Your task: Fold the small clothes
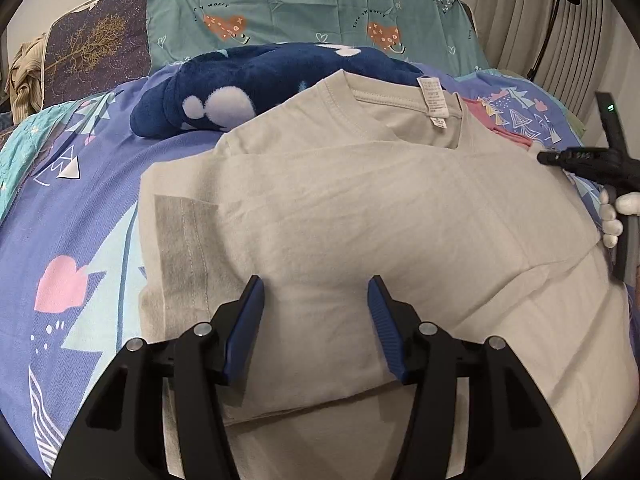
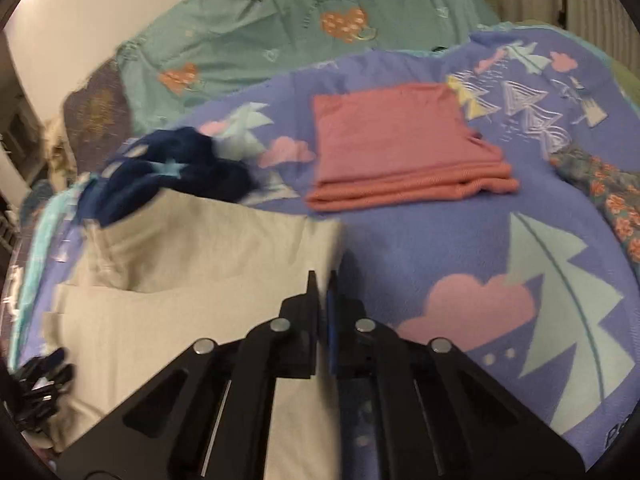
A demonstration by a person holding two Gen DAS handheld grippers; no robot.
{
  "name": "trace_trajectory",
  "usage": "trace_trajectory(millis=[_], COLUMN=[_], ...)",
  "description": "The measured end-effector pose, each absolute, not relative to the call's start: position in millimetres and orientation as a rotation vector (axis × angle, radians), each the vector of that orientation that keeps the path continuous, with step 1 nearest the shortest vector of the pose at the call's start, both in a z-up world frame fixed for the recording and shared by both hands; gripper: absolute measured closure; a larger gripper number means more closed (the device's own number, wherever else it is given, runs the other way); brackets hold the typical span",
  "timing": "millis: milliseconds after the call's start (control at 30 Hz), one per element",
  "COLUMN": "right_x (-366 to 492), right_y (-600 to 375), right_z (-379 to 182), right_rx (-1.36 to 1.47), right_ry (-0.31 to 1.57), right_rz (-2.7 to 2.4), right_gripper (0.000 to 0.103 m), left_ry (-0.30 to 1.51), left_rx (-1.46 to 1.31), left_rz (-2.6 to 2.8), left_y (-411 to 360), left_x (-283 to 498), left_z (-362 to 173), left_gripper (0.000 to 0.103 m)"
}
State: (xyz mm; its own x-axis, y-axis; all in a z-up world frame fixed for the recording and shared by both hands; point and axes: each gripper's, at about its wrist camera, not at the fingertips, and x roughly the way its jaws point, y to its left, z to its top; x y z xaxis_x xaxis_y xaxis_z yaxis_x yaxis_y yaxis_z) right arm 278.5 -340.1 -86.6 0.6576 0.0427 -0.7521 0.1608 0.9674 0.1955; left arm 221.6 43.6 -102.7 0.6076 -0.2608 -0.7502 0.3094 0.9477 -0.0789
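Note:
A beige T-shirt [image 1: 360, 216] lies on the bed, its sides folded in toward the middle and its neck label up at the far end. My left gripper [image 1: 316, 292] is open, its blue pads apart just above the shirt's lower middle, holding nothing. My right gripper [image 2: 323, 284] is shut, its tip at the right edge of the shirt [image 2: 192, 292]; this view is blurred and I cannot tell whether cloth is pinched. The right gripper also shows at the right edge of the left wrist view [image 1: 576, 160], held by a white-gloved hand.
A folded pink garment [image 2: 400, 148] lies on the purple patterned blanket [image 2: 500, 260] beyond the shirt on the right. A dark blue plush blanket [image 1: 256, 88] is heaped behind the shirt. Teal pillows [image 1: 312, 4] stand at the headboard. A curtain hangs at right.

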Motion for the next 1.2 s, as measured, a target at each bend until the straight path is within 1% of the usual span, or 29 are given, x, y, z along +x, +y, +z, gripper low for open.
trace_trajectory(millis=[33,100,233,333,400,433,500,533,600,667,733,767,800,867,933,967,1000,1033,1067,1100,1133,1167,1200], right_x=[283,281,256,217,193,184,179,176,173,173,173,177,184,211,252,267,287,302,318,336,351,358,369], right_y=[-346,-351,-339,-319,-302,-294,-294,-298,-314,-326,-329,-329,-327,-318,-308,-304,-299,-294,-288,-281,-275,-269,-265], right_z=[-97,-99,-77,-59,-64,-77,-103,-111,-107,-99,-86,-73,-62,-43,-33,-32,-33,-34,-38,-45,-53,-61,-72], right_rx=[0.252,0.281,0.181,0.170,0.165,0.127,0.061,0.061,0.168,0.237,0.240,0.209,0.173,0.096,0.081,0.084,0.083,0.069,0.038,-0.011,-0.051,-0.072,-0.092], right_ry=[0.875,0.863,0.813,0.771,0.812,0.868,0.932,0.898,0.892,0.902,0.899,0.872,0.842,0.813,0.821,0.829,0.836,0.839,0.842,0.854,0.880,0.902,0.937], right_rz=[-0.098,-0.080,-0.122,0.029,0.156,0.170,0.104,0.128,0.150,0.126,0.138,0.143,0.139,0.175,0.254,0.278,0.304,0.314,0.317,0.312,0.305,0.305,0.299], right_gripper=[0.099,0.097,0.093,0.093,0.092,0.092,0.094,0.094,0.101,0.101,0.096,0.090,0.078,0.060,0.059,0.054,0.046,0.042,0.037,0.028,0.024,0.023,0.024], left_ry=[0.857,0.855,0.856,0.854,0.854,0.852,0.846,0.843,0.837,0.848,0.840,0.815,0.784,0.770,0.779,0.803,0.827,0.858,0.893,0.912,0.930,0.943,0.947], left_rx=[0.063,0.070,0.054,0.055,0.061,0.064,0.067,0.068,0.064,0.030,0.041,0.069,0.117,0.181,0.226,0.239,0.239,0.230,0.221,0.220,0.221,0.221,0.214], left_rz=[-0.328,-0.325,-0.336,-0.339,-0.336,-0.334,-0.332,-0.328,-0.317,-0.312,-0.320,-0.301,-0.269,-0.277,-0.302,-0.308,-0.309,-0.315,-0.326,-0.324,-0.318,-0.310,-0.308], left_y=[42,41,43,42,41,41,41,41,44,54,65,69,71,69,61,55,51,47,43,39,36,33,30], left_x=[222,221,221,221,220,220,219,218,215,214,221,226,238,265,294,310,322,334,348,357,365,372,380], left_z=[-103,-103,-103,-102,-102,-102,-101,-101,-98,-90,-73,-63,-49,-34,-34,-39,-45,-53,-64,-71,-79,-86,-90], left_gripper=[0.047,0.047,0.045,0.044,0.043,0.043,0.043,0.043,0.043,0.044,0.043,0.044,0.044,0.044,0.043,0.043,0.044,0.043,0.043,0.043,0.043,0.043,0.047])
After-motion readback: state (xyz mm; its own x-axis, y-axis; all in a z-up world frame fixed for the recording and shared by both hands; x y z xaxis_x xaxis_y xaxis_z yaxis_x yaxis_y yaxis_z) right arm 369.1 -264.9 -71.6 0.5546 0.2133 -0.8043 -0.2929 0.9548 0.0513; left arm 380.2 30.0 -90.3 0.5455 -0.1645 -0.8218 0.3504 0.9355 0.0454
